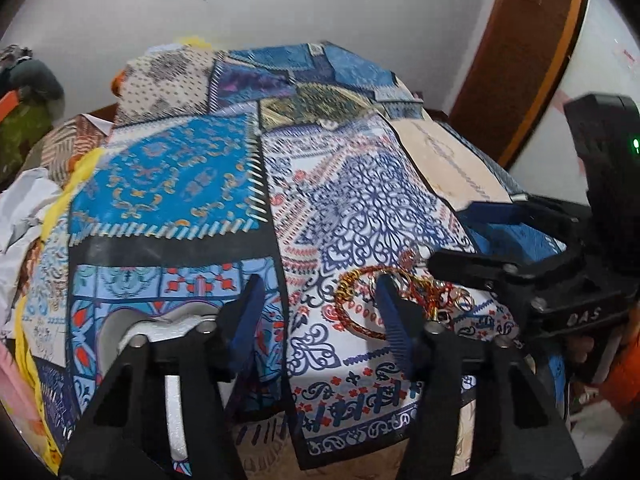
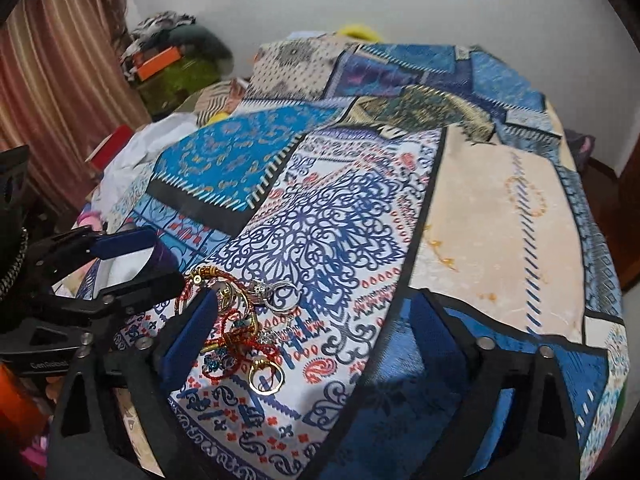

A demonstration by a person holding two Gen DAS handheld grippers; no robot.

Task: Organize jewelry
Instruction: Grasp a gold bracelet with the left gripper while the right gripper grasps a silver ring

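Note:
A small heap of jewelry lies on the patterned cloth near the table's front edge: a red-and-gold braided bracelet [image 1: 354, 312], red cords, silver rings [image 2: 280, 292] and a gold ring [image 2: 266, 378]. My left gripper [image 1: 320, 304] is open and empty, its right finger beside the bracelet. My right gripper [image 2: 312, 328] is open and empty, its left finger touching the heap's left side. Each gripper shows in the other's view, the right one [image 1: 460, 268] and the left one [image 2: 132, 256].
A patchwork cloth in blue, white and beige [image 2: 480, 240] covers the table. A white holder [image 1: 176, 328] sits at the front left under my left gripper. Clothes and boxes [image 2: 168, 60] pile up at the back left. A brown door [image 1: 520, 52] is at right.

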